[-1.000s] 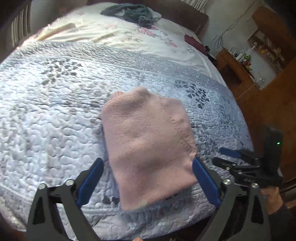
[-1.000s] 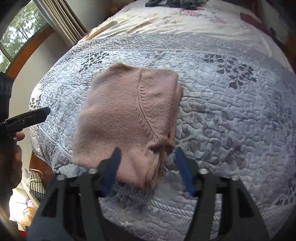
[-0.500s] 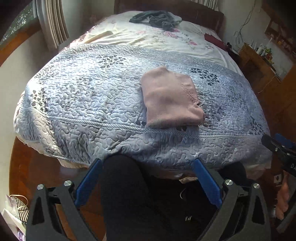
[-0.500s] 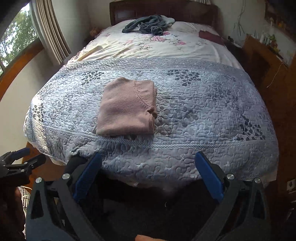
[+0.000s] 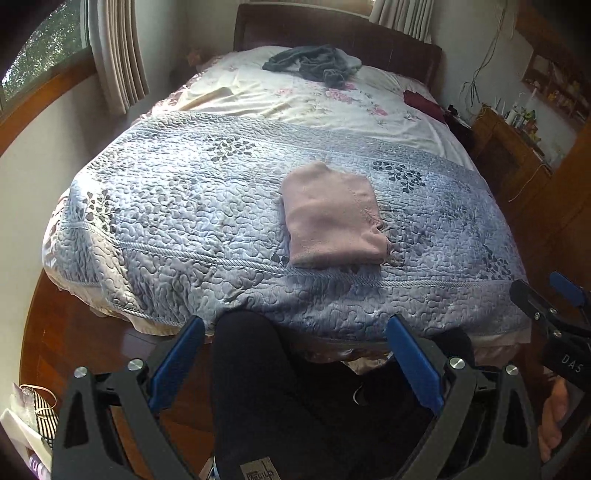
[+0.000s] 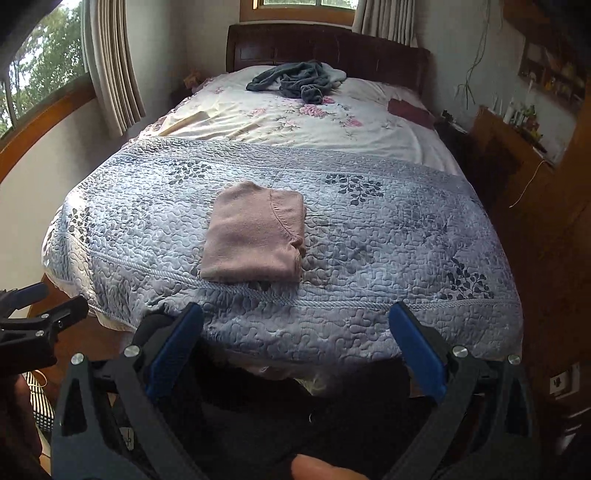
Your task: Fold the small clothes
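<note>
Pink knit, soft and slightly fuzzy, makes up the folded garment (image 5: 332, 218) that lies as a neat rectangle on the bed, near the foot edge and a little right of centre in the left wrist view; a raised seam curves down its right part. In the right wrist view the same folded garment (image 6: 255, 236) sits left of centre. Under it spreads a blue-grey quilted bedspread (image 5: 184, 206) with a pebble-like stitched texture, dark leaf sprigs and a corded band near the foot. Beyond it lies a white sheet with pink flowers (image 5: 314, 107), and on that a crumpled dark grey garment (image 5: 314, 64) close to the dark wooden headboard (image 5: 332, 33).

The only readable writing is "DAS" in pale letters on the black body of the right gripper (image 5: 565, 295), seen at the right edge of the left wrist view. A small printed label low between the left gripper's arms is too blurred to read.

The left gripper (image 5: 291, 339) has its blue-padded fingers (image 5: 177, 354) spread wide with nothing between them, well short of the bed, above the person's dark-clothed leg (image 5: 258, 387). The right gripper (image 6: 295, 332) is likewise spread wide and holds nothing.
</note>
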The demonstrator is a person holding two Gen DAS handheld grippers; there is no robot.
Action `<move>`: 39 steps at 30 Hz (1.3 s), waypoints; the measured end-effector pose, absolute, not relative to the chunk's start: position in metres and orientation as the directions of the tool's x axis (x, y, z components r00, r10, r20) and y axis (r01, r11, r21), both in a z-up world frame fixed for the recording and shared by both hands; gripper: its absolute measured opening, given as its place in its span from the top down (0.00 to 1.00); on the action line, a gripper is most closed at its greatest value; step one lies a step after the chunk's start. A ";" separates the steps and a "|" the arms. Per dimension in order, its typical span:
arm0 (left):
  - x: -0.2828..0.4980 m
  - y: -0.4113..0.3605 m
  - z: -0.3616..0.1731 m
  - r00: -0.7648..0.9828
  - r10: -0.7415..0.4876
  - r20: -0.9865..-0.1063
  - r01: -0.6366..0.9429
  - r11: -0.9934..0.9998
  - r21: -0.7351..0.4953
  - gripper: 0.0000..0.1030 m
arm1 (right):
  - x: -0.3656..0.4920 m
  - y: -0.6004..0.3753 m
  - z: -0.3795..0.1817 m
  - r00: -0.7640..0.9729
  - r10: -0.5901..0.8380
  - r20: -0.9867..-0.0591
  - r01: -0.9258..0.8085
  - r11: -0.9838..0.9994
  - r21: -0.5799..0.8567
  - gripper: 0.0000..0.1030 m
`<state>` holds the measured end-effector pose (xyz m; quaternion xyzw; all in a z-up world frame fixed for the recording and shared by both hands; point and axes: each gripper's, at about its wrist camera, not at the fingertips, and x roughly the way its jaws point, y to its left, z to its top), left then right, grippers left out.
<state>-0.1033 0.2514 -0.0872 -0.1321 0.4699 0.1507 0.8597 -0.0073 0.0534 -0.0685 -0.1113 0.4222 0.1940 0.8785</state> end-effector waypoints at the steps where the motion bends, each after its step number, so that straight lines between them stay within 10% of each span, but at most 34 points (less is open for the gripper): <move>1: -0.104 0.250 -0.087 0.513 0.137 -0.847 -0.380 0.921 -0.081 0.04 | -0.007 0.054 -0.069 0.567 0.248 -0.785 -0.436 0.899 -0.031 0.03; 39: -0.096 0.240 -0.074 0.528 0.170 -0.832 -0.361 0.932 -0.038 0.04 | -0.002 0.056 -0.052 0.584 0.275 -0.763 -0.453 0.891 -0.026 0.03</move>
